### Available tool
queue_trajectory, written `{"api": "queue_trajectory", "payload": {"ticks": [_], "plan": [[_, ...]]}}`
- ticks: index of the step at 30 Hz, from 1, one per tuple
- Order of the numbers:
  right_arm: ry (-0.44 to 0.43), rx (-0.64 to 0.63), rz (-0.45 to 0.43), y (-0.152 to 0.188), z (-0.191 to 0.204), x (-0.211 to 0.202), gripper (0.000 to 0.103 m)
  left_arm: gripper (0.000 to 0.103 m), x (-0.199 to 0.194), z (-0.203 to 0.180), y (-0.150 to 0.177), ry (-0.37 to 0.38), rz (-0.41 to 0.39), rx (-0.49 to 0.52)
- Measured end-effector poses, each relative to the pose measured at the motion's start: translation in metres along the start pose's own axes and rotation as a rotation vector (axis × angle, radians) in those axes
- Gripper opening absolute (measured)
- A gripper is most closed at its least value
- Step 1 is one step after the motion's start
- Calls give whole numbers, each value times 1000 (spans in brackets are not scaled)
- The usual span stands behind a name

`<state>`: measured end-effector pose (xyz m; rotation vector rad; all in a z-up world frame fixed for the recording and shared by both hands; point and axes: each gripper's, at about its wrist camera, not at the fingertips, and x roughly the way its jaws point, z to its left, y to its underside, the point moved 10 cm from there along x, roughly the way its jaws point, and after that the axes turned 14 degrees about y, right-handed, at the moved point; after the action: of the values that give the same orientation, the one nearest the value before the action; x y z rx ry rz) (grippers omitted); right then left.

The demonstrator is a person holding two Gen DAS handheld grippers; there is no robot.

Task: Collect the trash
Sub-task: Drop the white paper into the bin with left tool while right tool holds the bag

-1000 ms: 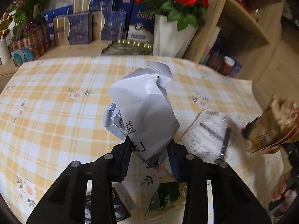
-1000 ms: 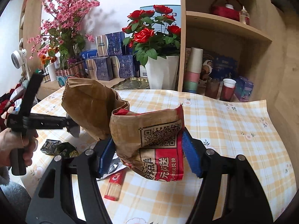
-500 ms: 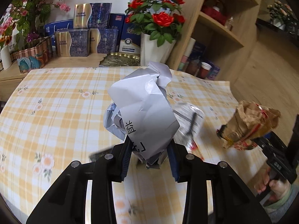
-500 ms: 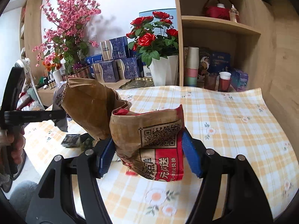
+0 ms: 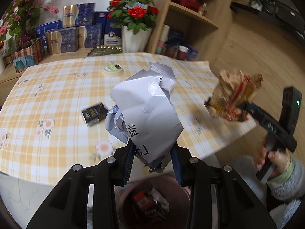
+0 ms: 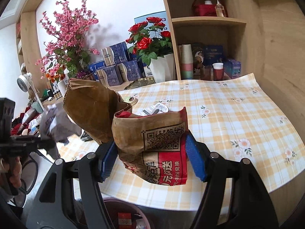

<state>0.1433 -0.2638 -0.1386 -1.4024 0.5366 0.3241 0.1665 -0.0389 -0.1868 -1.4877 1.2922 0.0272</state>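
My left gripper (image 5: 152, 164) is shut on a crumpled white and silver paper wrapper (image 5: 144, 118) that stands up between its blue pads. It hangs past the table's near edge, above a dark red trash bin (image 5: 124, 194) with several bits of rubbish inside. My right gripper (image 6: 152, 160) is shut on a crumpled brown paper bag (image 6: 152, 143) with red print and a QR code. The same bin (image 6: 110, 200) shows below it. In the left wrist view the right gripper (image 5: 226, 108) and its bag (image 5: 234, 93) are blurred at the right. The left gripper (image 6: 43, 143) with its paper (image 6: 55, 124) appears at the left of the right wrist view.
A yellow checked table (image 5: 47, 87) carries a black packet (image 5: 94, 113), a round lid (image 5: 112, 69) and a clear plastic wrapper (image 6: 154, 110). Behind it stand a white pot of red roses (image 6: 162, 70), blue boxes (image 6: 116, 70) and a wooden shelf (image 6: 207, 21) with cups.
Both grippers have drawn back from over the table to its near edge, still holding their trash. The bin has come into view below them.
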Motion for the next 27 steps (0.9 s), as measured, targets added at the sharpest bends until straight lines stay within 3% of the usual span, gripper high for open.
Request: {"api": "queue_trajectory", "payload": {"ticks": [11, 16, 20, 27], "plan": [[-18, -25, -4, 16, 8, -33, 67, 35, 18, -32, 106, 27, 187, 30], [-16, -40, 7, 21, 9, -36, 67, 37, 33, -46, 148, 97, 275, 62], [-10, -38, 17, 24, 9, -36, 67, 37, 59, -42, 183, 133, 395, 57], [-2, -51, 36, 30, 10, -35, 67, 37, 94, -32, 203, 155, 461, 21]]}}
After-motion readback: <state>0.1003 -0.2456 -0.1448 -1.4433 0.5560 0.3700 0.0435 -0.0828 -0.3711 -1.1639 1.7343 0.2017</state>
